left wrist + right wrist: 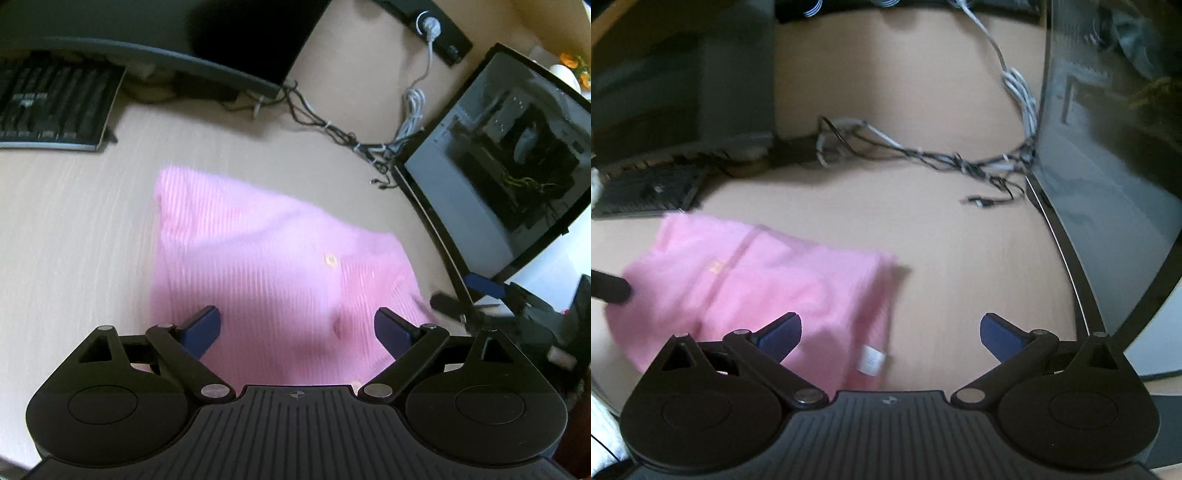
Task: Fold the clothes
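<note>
On the desk, between a keyboard at the far left and a PC case at the right, lies the pink garment, already doubled into a compact, roughly rectangular packet with a button on its upper face. The left gripper hangs over the packet's near part, its blue fingers spread wide with nothing between them. Further right, the right gripper is just as wide apart and empty; its left finger sits over the packet's right end, where a white label shows, and its right finger over bare desk. Loose cables trail across the desk beyond.

Both views are smeared, so the layers and edges are hard to read. The packet could be one fold short of done, or done and just let go; the pictures do not settle which. If another fold is due, my judgement is that each gripper should pinch every layer at a corner, lift together, and lay the edges flush. The ribbed knit looks soft and would likely sag or slide if caught by one layer only.
</note>
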{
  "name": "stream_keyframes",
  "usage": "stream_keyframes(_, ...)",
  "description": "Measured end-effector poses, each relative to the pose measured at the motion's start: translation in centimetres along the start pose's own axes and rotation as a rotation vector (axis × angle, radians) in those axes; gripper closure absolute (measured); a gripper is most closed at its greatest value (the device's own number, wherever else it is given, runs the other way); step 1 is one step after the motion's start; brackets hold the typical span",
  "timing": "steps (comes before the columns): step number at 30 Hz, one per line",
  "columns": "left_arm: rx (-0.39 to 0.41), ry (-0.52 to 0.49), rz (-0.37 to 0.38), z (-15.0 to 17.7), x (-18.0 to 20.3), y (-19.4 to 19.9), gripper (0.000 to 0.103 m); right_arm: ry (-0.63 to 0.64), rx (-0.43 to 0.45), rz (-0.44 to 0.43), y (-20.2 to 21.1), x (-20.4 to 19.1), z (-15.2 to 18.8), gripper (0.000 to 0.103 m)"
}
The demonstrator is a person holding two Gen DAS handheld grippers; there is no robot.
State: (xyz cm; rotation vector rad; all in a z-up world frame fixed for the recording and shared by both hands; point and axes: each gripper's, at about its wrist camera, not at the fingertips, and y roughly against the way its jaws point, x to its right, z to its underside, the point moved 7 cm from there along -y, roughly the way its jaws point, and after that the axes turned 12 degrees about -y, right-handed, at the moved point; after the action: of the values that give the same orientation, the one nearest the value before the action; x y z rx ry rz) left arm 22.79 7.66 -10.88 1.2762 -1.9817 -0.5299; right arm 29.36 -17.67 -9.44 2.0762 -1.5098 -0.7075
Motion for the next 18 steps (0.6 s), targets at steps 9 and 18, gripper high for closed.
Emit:
stream_keyframes(9,-0.095,-0.081,0.043,0.7,1.5,-2.4,0.009,0.092,-0.019,0.11,-1.1,-1.2,1.5,0.0)
stream_keyframes(18,-0.071,-0.114,0.147,-0.8,3.7,-1.0,0.014,-0.019,0.023,0.046,-1.2,-2.2,-1.5,0.0)
